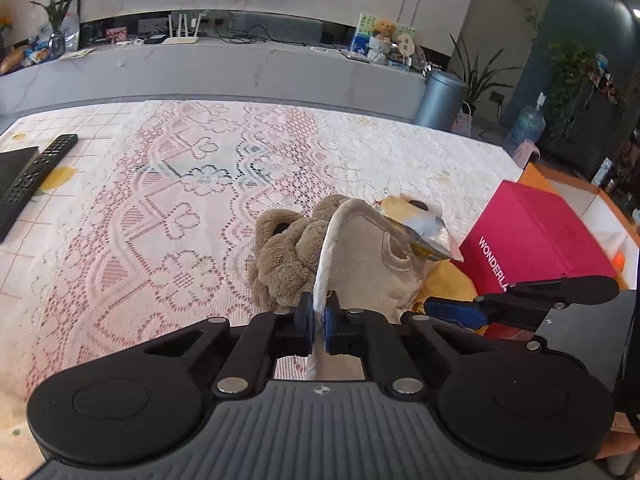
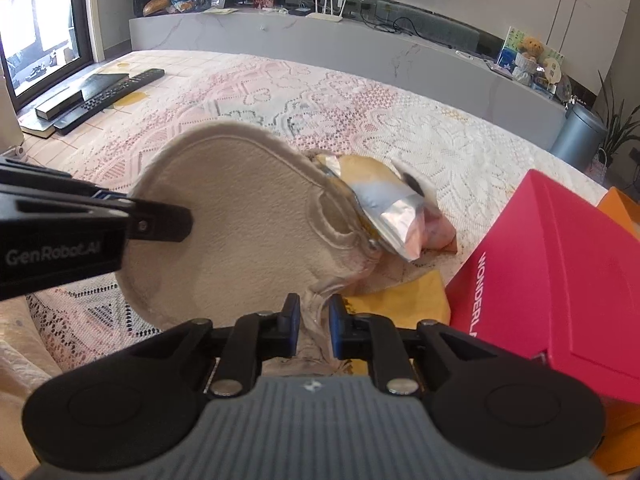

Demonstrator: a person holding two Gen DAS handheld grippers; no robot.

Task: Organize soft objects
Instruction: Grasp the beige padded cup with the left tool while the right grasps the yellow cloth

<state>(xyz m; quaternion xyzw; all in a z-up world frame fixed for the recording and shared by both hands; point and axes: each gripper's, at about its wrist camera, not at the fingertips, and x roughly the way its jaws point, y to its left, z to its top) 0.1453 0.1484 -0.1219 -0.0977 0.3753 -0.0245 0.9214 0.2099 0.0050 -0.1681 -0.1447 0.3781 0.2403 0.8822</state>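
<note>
We have the left gripper (image 1: 318, 322) clenched on the rim of a beige, flat, rounded fabric piece (image 2: 240, 232), and the right gripper (image 2: 314, 322) pinching its bunched lower edge, raised above the lace tablecloth (image 1: 160, 200) beside a magenta cardboard box (image 2: 560, 260).

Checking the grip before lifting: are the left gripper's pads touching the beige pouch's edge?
Touching. In the left wrist view the left gripper is shut on the beige pouch, both pads pressing its pale edge.
</note>
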